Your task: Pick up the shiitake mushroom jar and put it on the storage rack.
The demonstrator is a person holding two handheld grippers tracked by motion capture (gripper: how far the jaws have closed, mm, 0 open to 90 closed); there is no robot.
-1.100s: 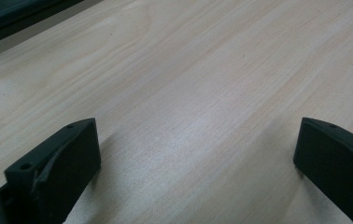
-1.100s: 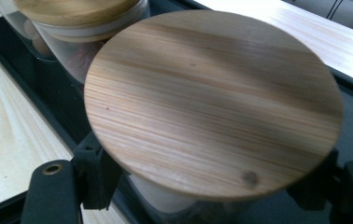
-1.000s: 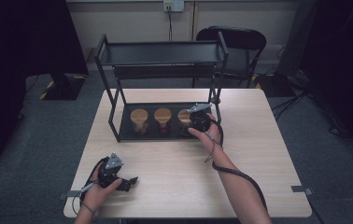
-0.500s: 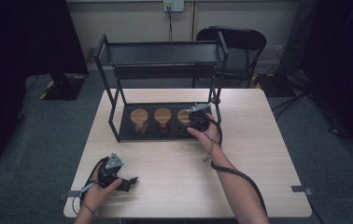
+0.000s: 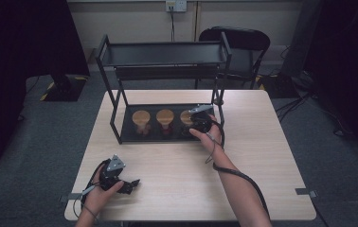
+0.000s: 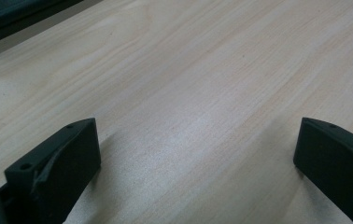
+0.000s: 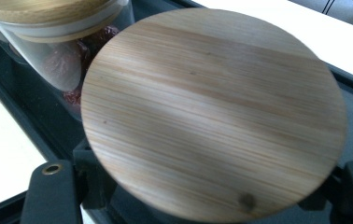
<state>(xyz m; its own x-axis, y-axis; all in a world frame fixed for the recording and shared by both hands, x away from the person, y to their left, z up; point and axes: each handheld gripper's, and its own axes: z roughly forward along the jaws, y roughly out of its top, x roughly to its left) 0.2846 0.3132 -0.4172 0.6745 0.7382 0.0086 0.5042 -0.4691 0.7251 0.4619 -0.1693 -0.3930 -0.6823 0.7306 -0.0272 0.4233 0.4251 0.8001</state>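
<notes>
Nearest the person, at the front left corner of the pale wooden table (image 5: 177,175), the left gripper (image 5: 129,185) lies low on the bare tabletop, held by the left hand (image 5: 102,191). In the left gripper view its two black jaws stand spread wide apart with nothing but wood grain between them.

Farther in, the right forearm reaches across the middle of the table to the right gripper (image 5: 197,124), which sits at the right end of the lower tray (image 5: 129,135) of a black metal rack (image 5: 163,54). In the right gripper view the jaws flank the jar under the round bamboo lid (image 7: 212,112) and are drawn in on it, pinching the right-hand jar (image 5: 186,119) just below its lid.

Three jars stand in a row on that lower tray, each with a bamboo lid: the left jar (image 5: 141,121), the middle jar (image 5: 165,120), and the one in the grip at the right. The neighbouring jar (image 7: 58,51) has clear glass walls and holds something reddish-brown; what it is cannot be told through the blur. The gripped jar's contents are hidden by its own lid.

Above, the rack's upper shelf (image 5: 167,53) is a shallow black tray. Behind the table stands a dark chair (image 5: 243,40).
</notes>
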